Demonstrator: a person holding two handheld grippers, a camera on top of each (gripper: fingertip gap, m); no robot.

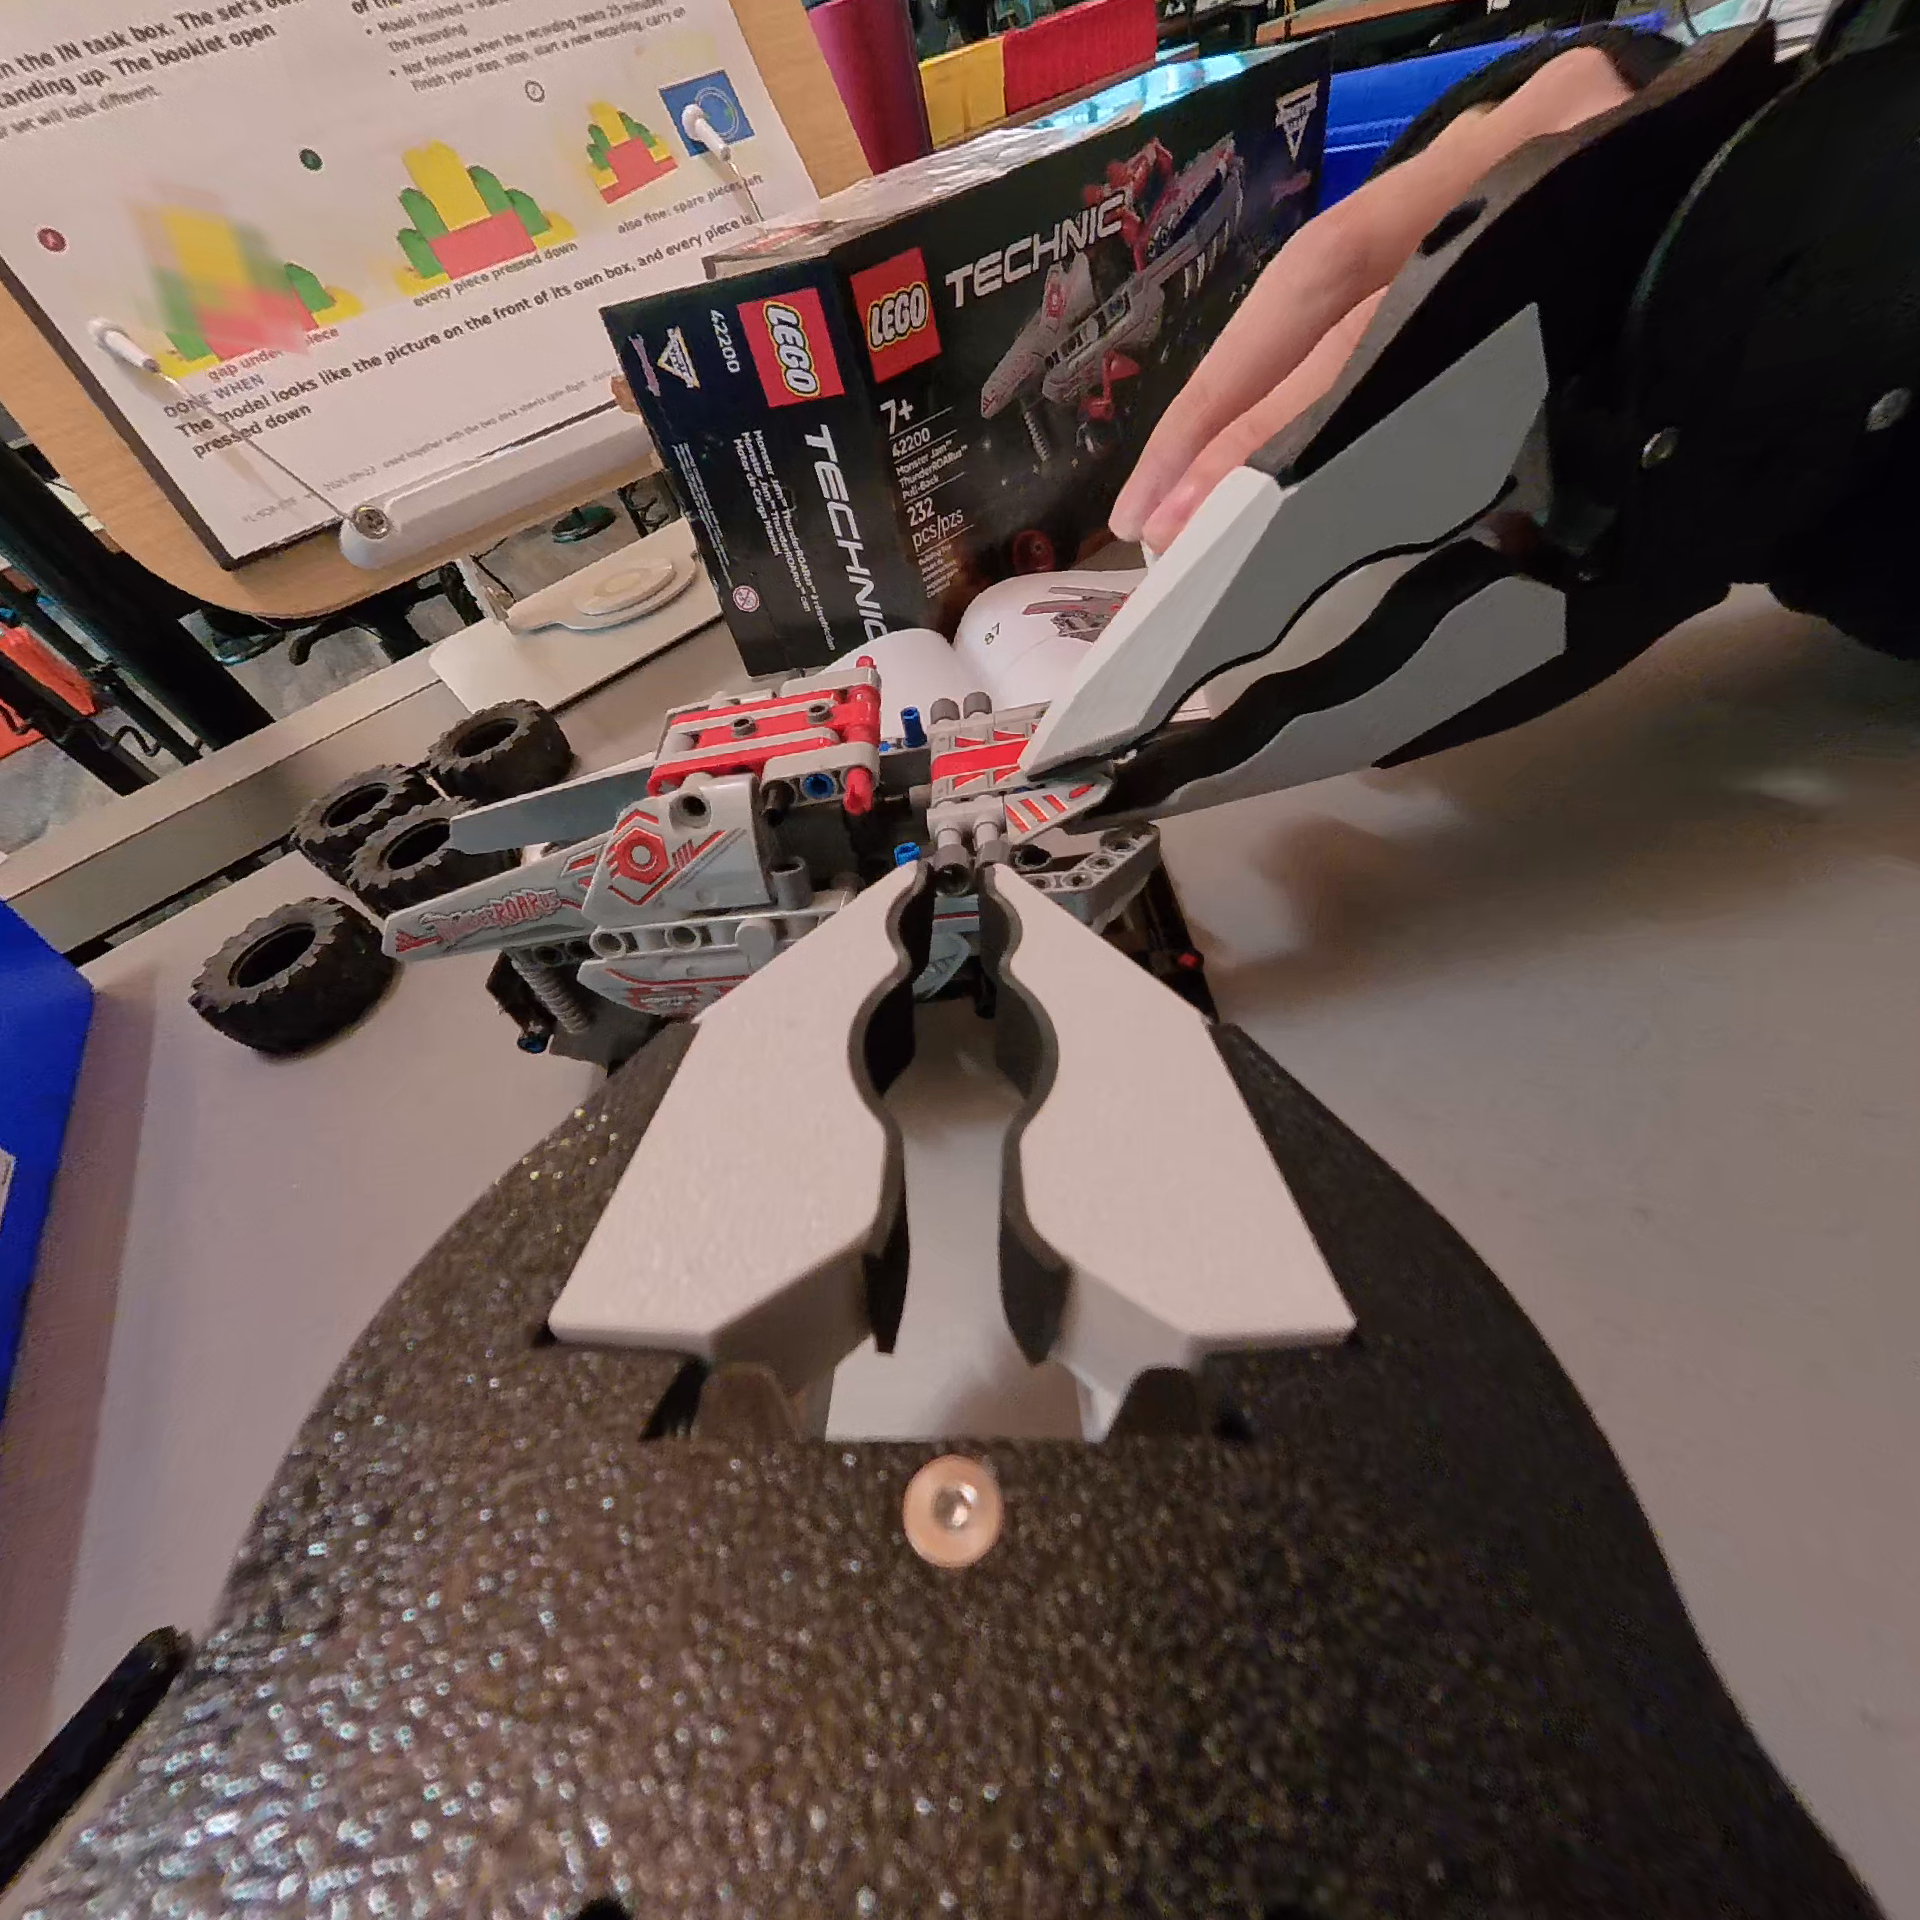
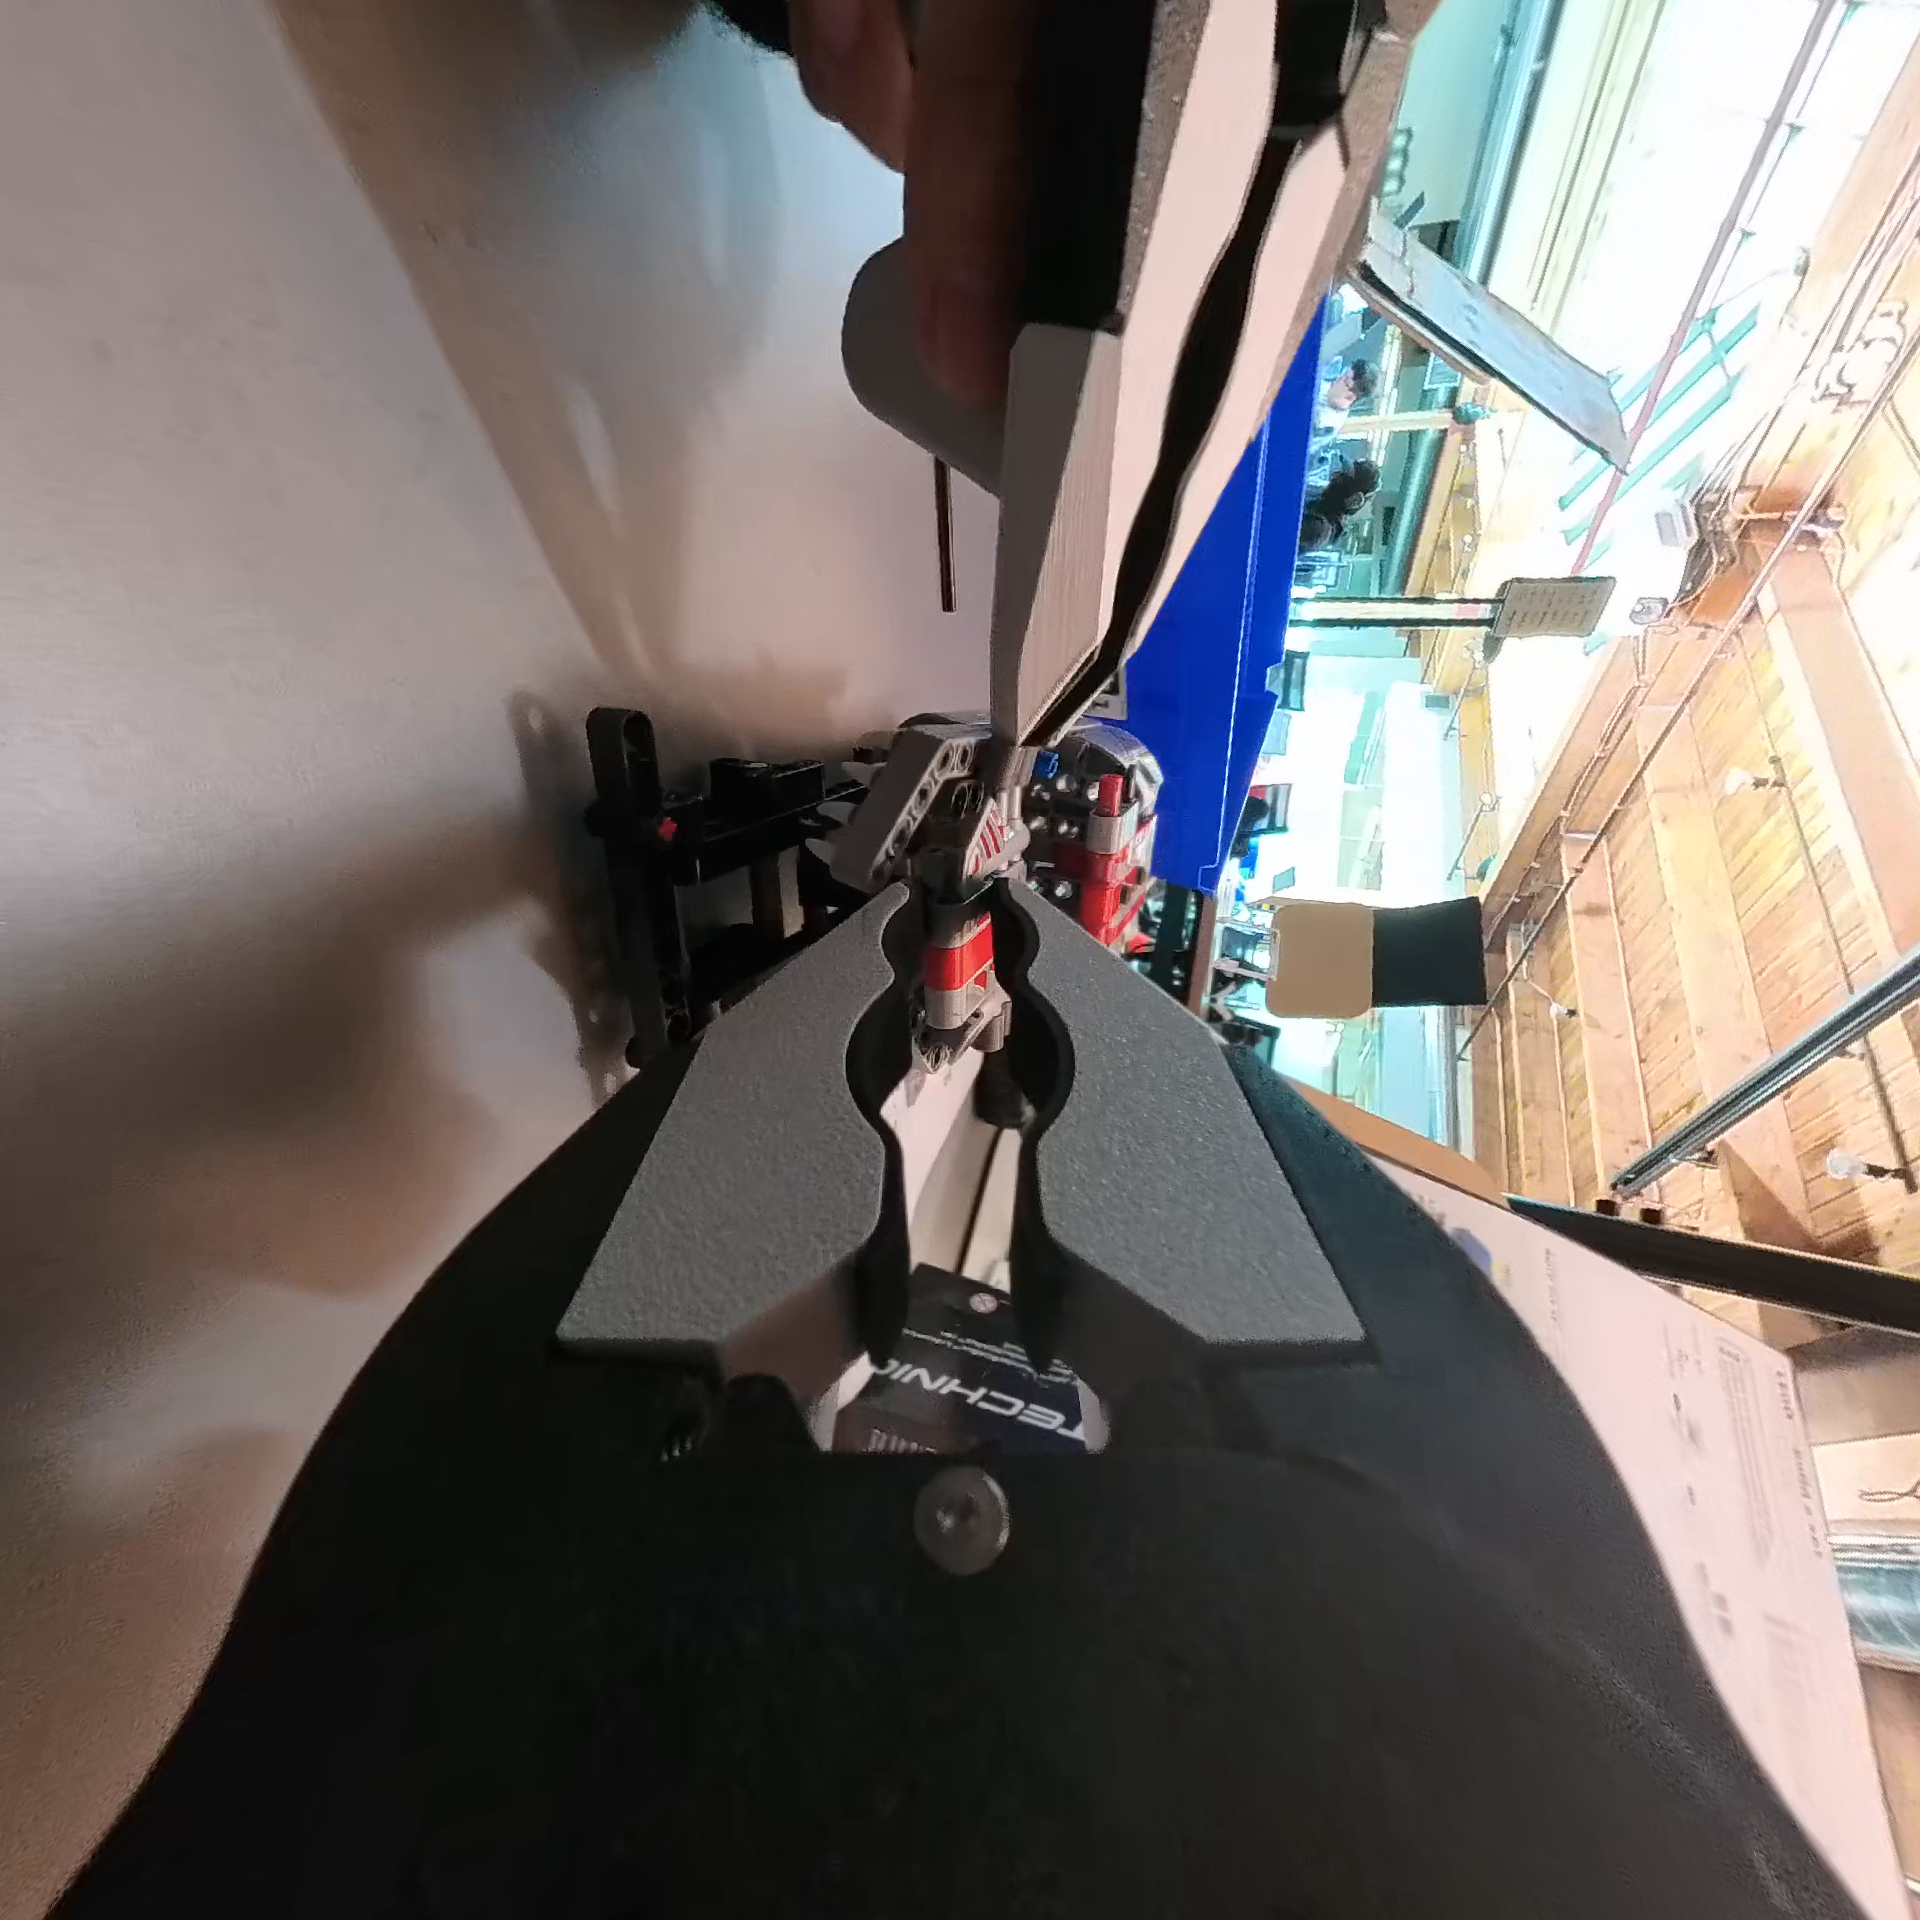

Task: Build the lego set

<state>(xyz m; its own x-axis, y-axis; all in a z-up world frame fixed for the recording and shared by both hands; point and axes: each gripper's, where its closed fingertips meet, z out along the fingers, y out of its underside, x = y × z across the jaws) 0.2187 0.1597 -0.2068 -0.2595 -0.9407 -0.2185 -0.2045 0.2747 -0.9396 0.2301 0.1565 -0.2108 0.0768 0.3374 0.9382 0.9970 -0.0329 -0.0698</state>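
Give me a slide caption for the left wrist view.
Both grippers pinch the gray-and-red truck model; four loose tires wait.

Wheel-less grey-and-red lego truck (image 1: 727, 852) upright on table

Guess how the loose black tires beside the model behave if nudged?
The tires look like soft, knobby rubber, so probably grippy and light. All four lie on their sides on the table, so a nudge likely slides them; stood upright they would probably roll.

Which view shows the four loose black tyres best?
The left wrist view: all four black tyres lie in plain sight on the grey table, left of the truck model. The right wrist view, rolled sideways, shows no tyres, only the model's near end.
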